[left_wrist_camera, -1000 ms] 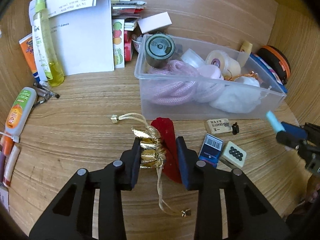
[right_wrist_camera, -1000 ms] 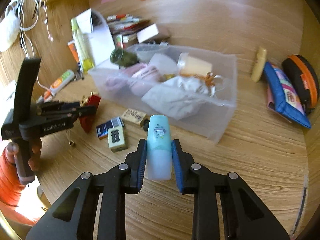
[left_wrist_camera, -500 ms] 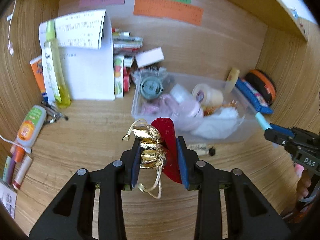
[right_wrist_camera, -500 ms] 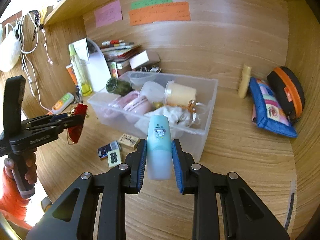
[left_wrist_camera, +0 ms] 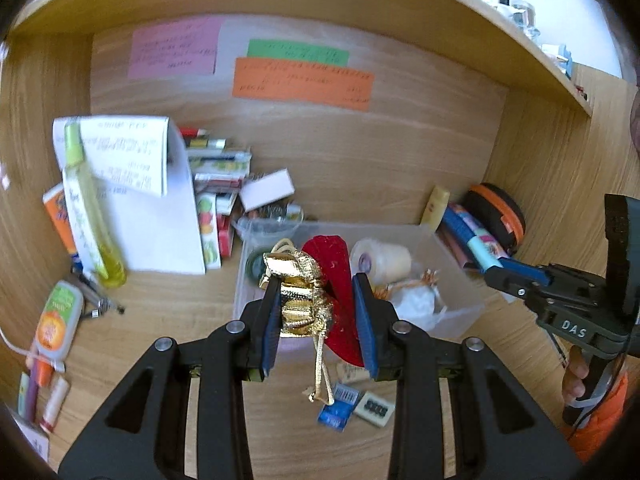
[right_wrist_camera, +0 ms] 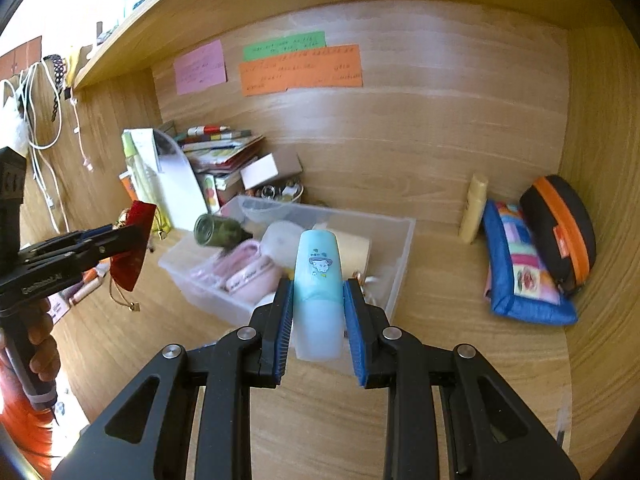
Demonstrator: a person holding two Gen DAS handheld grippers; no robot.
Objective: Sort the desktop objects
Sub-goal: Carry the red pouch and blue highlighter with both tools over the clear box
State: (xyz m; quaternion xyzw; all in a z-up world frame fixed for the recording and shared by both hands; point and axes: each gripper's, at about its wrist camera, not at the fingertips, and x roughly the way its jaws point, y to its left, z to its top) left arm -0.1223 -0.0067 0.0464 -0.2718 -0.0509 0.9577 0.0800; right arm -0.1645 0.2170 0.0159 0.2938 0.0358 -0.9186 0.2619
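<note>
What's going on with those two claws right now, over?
Left gripper shut on gold and red pouches. Right gripper shut on blue tube. Both raised near clear bin; nothing in between.

We count three coloured paper notes on the back wall: one pink note [left_wrist_camera: 174, 51], one green note [left_wrist_camera: 297, 52] and one orange note [left_wrist_camera: 302, 83]. We see one clear plastic bin [right_wrist_camera: 402, 256], two pouches, gold pouch [left_wrist_camera: 300, 300] and red pouch [left_wrist_camera: 340, 304], and two grippers, left gripper [left_wrist_camera: 318, 320] and right gripper [right_wrist_camera: 318, 320].
</note>
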